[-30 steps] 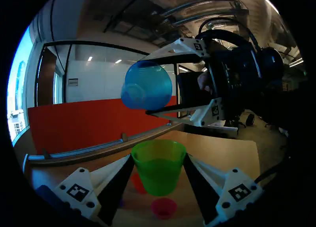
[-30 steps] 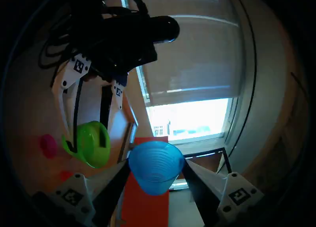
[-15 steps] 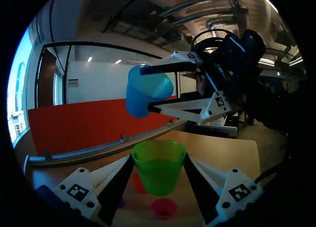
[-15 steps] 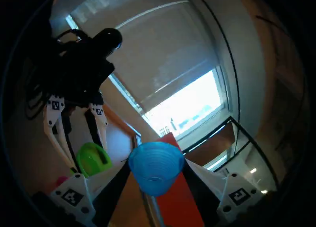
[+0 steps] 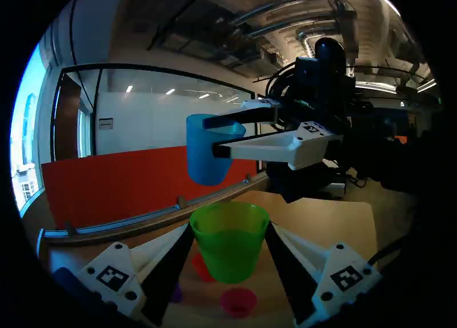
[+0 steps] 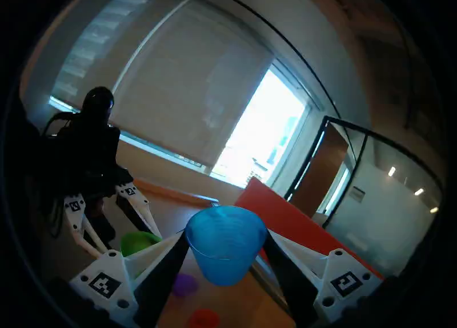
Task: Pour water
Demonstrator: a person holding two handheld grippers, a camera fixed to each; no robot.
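Observation:
A translucent green cup (image 5: 229,251) sits upright between the fingers of my left gripper (image 5: 229,231), which is shut on it; its lower part looks darker. Above and just behind it hangs a blue cup (image 5: 207,148), upright, with my right gripper (image 5: 210,136) shut on it from the right. In the right gripper view the blue cup (image 6: 225,251) is pinched between the right gripper (image 6: 225,242) fingers, mouth up. Lower left there, the left gripper (image 6: 131,245) holds the green cup (image 6: 139,242).
A wooden table (image 5: 325,219) lies below both cups. On it stand a small pink cup (image 5: 237,301), a red one (image 5: 201,266) and a purple one (image 6: 184,284). An orange wall panel (image 5: 114,182) and glass partition run behind the table's far edge.
The blue cup has swung from lying tipped, mouth towards the green cup, back to upright. The right gripper rolled level with it. The green cup and left gripper have stayed put.

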